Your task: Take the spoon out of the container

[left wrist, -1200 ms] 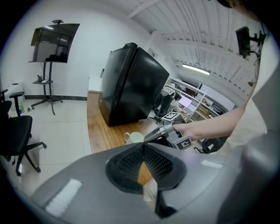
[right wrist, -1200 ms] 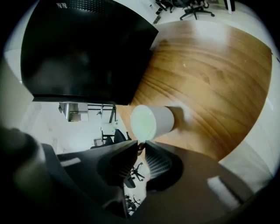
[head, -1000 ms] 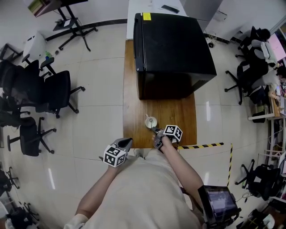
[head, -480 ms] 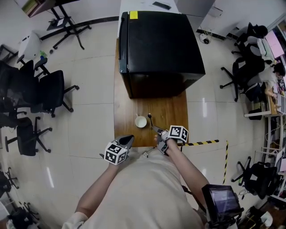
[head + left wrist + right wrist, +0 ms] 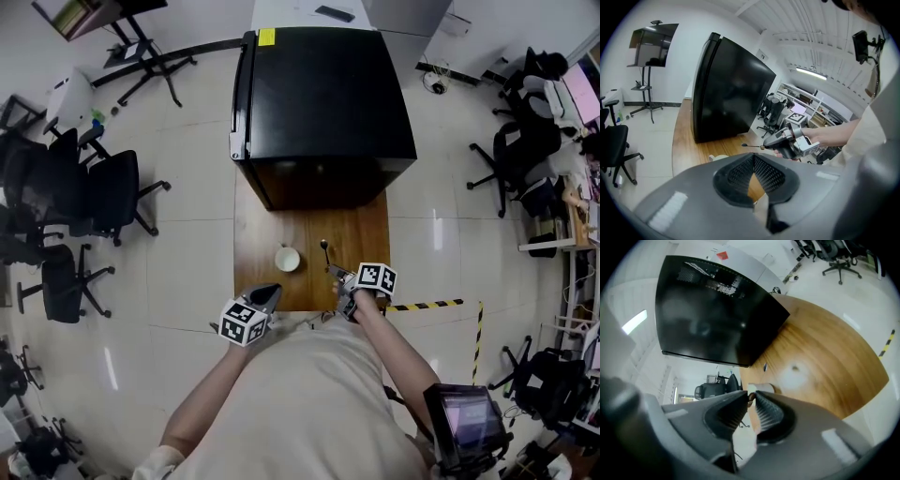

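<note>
While R hand-held gripper (image 5: pixel 337 274) grips it, spoon (image 5: pixel 325 252) points bowl-first twd fridge (image 5: pixel 323 103).

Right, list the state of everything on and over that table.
Spoon: out of the cup, held in the air above the table.
Cup: upright on the table, no spoon in it.
Fridge: door shut.
Right gripper: shut on the spoon handle.
Left gripper: shut, empty.

Nothing here can actually be read. The black fridge (image 5: pixel 319 94) has a yellow sticker (image 5: pixel 267 37) at its top corner, its print too small to make out. The cubes (image 5: pixel 243 323) on the left gripper (image 5: pixel 264 296) and right gripper (image 5: pixel 336 274) show only black-and-white square patterns.
</note>
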Demonstrator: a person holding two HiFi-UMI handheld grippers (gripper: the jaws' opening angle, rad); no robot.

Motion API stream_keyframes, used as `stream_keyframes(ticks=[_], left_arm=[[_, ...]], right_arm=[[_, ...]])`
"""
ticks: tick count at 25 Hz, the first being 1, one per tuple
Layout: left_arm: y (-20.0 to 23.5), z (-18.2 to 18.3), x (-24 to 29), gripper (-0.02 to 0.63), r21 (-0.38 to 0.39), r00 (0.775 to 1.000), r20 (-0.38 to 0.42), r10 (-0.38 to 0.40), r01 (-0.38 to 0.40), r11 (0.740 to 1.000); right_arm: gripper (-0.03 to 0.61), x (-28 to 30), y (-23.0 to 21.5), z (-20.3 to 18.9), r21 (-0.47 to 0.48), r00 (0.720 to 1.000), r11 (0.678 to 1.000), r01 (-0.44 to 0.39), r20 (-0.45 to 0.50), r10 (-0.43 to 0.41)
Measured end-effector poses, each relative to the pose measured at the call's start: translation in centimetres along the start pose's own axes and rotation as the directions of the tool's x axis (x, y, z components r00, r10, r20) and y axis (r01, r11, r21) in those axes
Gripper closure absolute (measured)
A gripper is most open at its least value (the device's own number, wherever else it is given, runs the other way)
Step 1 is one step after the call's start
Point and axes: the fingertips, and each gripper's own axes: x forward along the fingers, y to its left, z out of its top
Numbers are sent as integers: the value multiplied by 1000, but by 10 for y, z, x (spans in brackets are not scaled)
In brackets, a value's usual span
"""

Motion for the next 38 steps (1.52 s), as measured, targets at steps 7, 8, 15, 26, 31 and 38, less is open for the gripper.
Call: stream_keyframes(ticks=[7, 8, 15, 26, 31, 38], left_arm=[[0, 6, 4, 614, -11, 997, 5, 75, -75, 997], [1, 7, 3, 614, -19, 996, 7, 89, -88, 996], [1, 2, 0, 614, -63, 988, 2, 154, -154, 986], [-4, -7, -9, 614, -112, 976, 4, 219, -217, 970], [-4, -11, -15, 614, -118, 972, 4, 235, -233, 965], [6, -19, -31, 614, -134, 966, 11, 257, -254, 958]], right_arm=[[531, 23, -56, 12, -21, 996, 997, 72, -57, -73], [531, 25, -61, 14, -32, 995, 996, 78, -64, -80], [531, 55, -80, 17, -68, 993, 997, 30, -112, -38], [538, 83, -122, 7, -99, 975, 995, 27, -218, -48], [541, 91, -139, 1, -123, 960, 990, 68, -262, -99], [540, 96, -155, -6, -159, 948, 979, 125, -271, -166]])
